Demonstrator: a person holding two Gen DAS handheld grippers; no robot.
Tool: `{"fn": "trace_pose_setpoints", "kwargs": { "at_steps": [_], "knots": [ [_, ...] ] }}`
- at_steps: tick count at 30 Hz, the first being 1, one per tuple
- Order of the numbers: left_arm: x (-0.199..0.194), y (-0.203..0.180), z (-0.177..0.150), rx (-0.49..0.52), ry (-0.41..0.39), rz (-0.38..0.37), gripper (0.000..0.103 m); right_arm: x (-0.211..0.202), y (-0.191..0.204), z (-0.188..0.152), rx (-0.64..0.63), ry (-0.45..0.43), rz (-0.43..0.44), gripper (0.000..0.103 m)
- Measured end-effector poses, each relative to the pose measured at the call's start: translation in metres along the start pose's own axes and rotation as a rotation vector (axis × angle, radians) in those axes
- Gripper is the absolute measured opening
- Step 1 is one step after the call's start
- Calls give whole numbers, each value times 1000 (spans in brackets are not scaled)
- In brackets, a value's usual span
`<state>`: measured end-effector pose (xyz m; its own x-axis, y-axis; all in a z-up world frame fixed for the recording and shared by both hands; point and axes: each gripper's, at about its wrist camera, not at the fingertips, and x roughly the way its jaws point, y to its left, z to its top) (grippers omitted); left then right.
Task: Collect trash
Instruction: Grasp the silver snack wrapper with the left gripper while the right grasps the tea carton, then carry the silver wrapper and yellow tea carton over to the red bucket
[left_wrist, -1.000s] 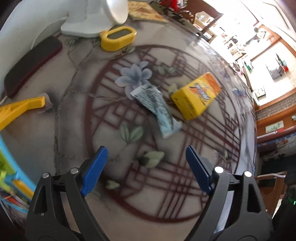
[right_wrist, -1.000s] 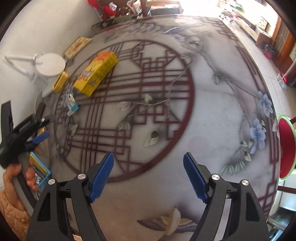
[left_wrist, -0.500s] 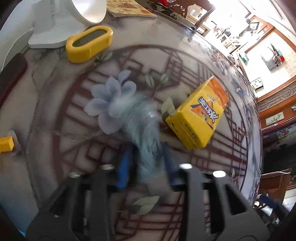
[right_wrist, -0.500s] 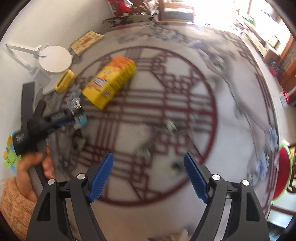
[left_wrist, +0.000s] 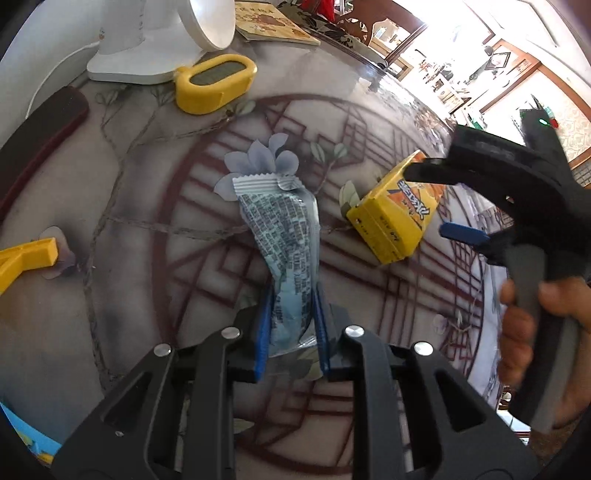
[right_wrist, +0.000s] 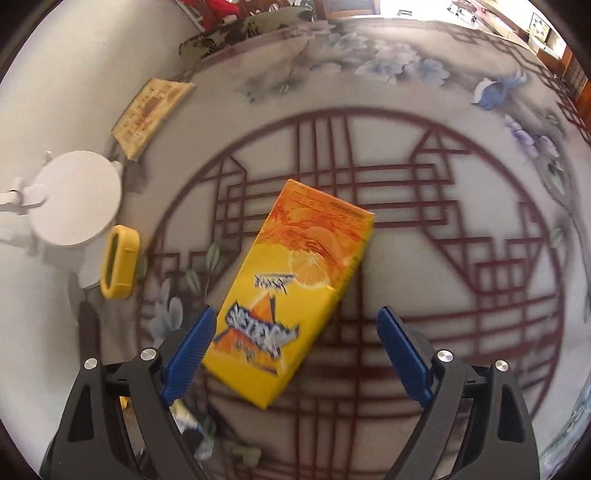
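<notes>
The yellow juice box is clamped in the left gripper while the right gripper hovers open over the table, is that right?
Not quite. The left gripper is shut on the silver-blue wrapper, not the yellow juice box. The left wrist view shows this. The right gripper does hover over the table, its jaws opening.

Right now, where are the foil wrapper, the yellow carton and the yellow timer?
foil wrapper (left_wrist: 286, 236): left wrist view, printed middle.
yellow carton (right_wrist: 295, 288): right wrist view, top face.
yellow timer (left_wrist: 216, 79): left wrist view, screen.

Both cameras sit on the hand tools and look steeply down at the round table (left_wrist: 122, 206), from close up. The left one looks over a wrapper (left_wrist: 288, 251). Both see the yellow box (right_wrist: 291, 284) and the yellow case (right_wrist: 120, 267).
</notes>
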<state>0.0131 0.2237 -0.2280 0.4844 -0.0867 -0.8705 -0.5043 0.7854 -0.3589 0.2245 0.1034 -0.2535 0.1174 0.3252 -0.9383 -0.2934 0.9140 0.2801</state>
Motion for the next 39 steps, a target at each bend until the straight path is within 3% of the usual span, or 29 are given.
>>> {"fn": "trace_pose_setpoints", "kwargs": {
  "at_steps": [4, 12, 23, 31, 34, 37, 39],
  "knots": [
    [1, 2, 4, -5, -8, 15, 21, 14, 12, 4, -88, -2, -52, 85],
    [-1, -4, 10, 23, -22, 25, 21, -5, 18, -24, -299, -56, -42, 66],
    [-15, -30, -1, 92, -25, -6, 21, -64, -31, -118, -355, -59, -29, 65],
    [-18, -44, -32, 166, 13, 11, 21, -68, -53, -164, -340, -10, -79, 66],
    [-13, -41, -43, 168, 48, 32, 24, -61, -53, -169, -350, 4, -106, 66],
    [-11, -40, -50, 164, 51, 44, 39, -51, -51, -173, -361, 27, -136, 66],
    [-9, -40, -52, 168, 58, 50, 40, -47, -50, -176, -369, 27, -152, 66]
  ]
}}
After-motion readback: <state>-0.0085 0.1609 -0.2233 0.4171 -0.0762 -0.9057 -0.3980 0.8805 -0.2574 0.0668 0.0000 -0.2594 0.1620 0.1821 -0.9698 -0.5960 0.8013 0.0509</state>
